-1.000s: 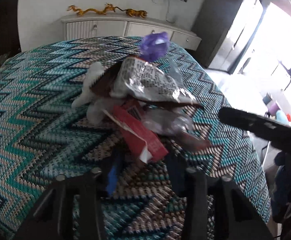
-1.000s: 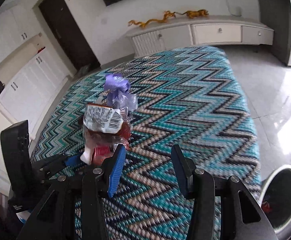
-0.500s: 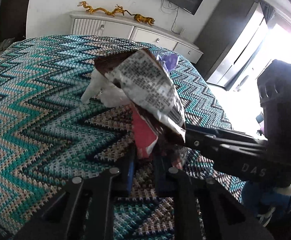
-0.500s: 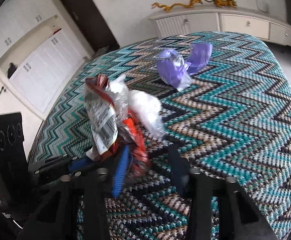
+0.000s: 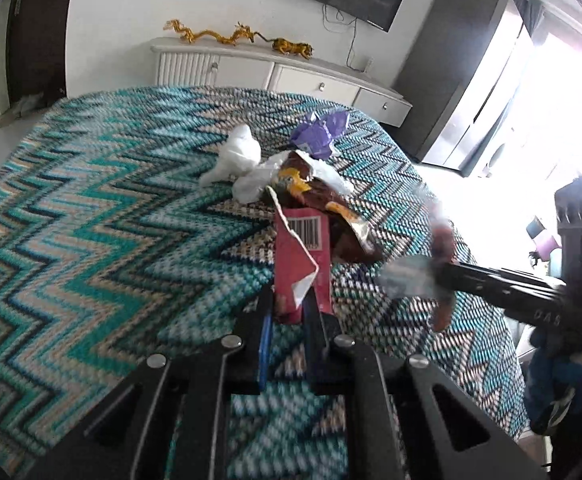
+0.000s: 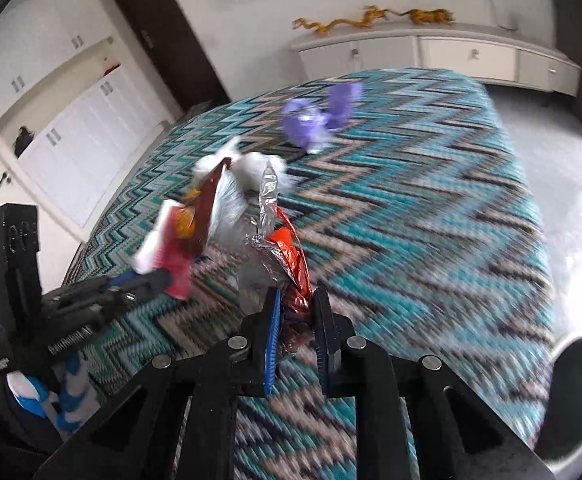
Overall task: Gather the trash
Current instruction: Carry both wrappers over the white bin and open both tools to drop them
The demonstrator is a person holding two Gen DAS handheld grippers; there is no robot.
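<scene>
On the teal zigzag tablecloth (image 5: pixel 91 240) lies a small heap of trash. My left gripper (image 5: pixel 289 308) is shut on a red wrapper with a barcode (image 5: pixel 299 256), which stands up between its pads. A brown snack bag (image 5: pixel 323 200) leans right behind it. Farther back lie a white crumpled tissue (image 5: pixel 239 156) and a purple wrapper (image 5: pixel 319 136). My right gripper (image 6: pixel 295 312) has a red and silver foil wrapper (image 6: pixel 283 252) between its pads, its jaws still closing on it. From the right wrist, the left gripper (image 6: pixel 147 280) shows at the left with its red wrapper (image 6: pixel 171 252).
A white sideboard (image 5: pixel 283 72) with golden dragon figures stands behind the table. A round dark bin (image 6: pixel 579 392) sits on the floor at the table's near right corner. White cupboards (image 6: pixel 83 128) and a dark door line the left wall.
Both grippers have shut on wrappers from the heap. The foil wrapper has come away to the right with the right gripper. The red wrapper and brown bag have shifted with the left.
</scene>
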